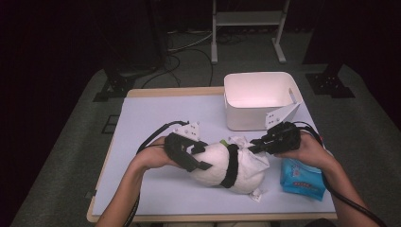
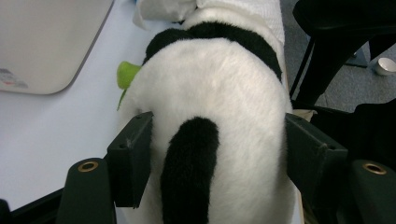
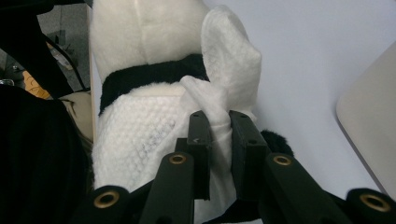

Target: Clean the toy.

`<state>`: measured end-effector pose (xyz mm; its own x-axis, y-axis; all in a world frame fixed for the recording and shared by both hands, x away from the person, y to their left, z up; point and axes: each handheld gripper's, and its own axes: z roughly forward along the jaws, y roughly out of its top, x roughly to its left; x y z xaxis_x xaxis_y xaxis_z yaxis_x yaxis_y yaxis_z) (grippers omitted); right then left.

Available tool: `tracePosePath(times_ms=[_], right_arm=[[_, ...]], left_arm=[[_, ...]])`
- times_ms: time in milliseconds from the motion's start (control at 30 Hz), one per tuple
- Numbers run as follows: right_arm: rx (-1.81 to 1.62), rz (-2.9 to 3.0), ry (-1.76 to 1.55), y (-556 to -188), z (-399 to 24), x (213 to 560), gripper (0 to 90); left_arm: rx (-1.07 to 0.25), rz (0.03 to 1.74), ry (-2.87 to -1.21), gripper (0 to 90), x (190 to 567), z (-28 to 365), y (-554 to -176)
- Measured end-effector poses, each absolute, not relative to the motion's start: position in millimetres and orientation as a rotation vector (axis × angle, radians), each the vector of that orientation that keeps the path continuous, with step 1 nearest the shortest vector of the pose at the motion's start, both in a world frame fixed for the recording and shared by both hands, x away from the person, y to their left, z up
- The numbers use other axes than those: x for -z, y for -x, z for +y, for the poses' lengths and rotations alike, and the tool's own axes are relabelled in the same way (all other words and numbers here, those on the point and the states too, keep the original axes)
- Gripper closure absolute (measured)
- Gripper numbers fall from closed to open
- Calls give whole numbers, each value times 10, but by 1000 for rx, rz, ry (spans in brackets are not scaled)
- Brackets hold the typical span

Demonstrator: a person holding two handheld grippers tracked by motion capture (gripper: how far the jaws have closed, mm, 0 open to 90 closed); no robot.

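A white and black plush panda [image 1: 215, 168] lies on its side in the middle of the pale table [image 1: 156, 113]. My left gripper [image 1: 202, 157] clasps its round body from the left. In the left gripper view both jaws press into the white fur [image 2: 219, 88], so that gripper [image 2: 217, 140] is shut on the toy. A white embossed tissue [image 1: 253, 161] is draped over the plush's right end. My right gripper [image 1: 254, 144] pinches a fold of this tissue [image 3: 140, 130]; its jaws [image 3: 219, 126] stand close together on the fold.
A white plastic bin [image 1: 250, 118] stands at the back right, just behind the right hand. A blue pack of wipes [image 1: 302, 178] lies at the front right. A small green piece [image 2: 127, 74] pokes out beside the plush. Cables trail from both grippers.
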<state>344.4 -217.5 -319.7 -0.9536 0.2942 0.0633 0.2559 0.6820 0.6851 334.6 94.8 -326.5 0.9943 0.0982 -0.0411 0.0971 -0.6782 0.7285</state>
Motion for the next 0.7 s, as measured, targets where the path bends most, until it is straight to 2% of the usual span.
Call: tracePosePath(times_ms=[467,700], right_arm=[[-1158,2872,-289,-3250,-1852,3106,787],[-1191,2886,-332,-3277,-1944,3234,789]], left_arm=[[-17,111,-2319,308,3188,837,-3328],[0,122,-2297,282,3224,849,-3337]])
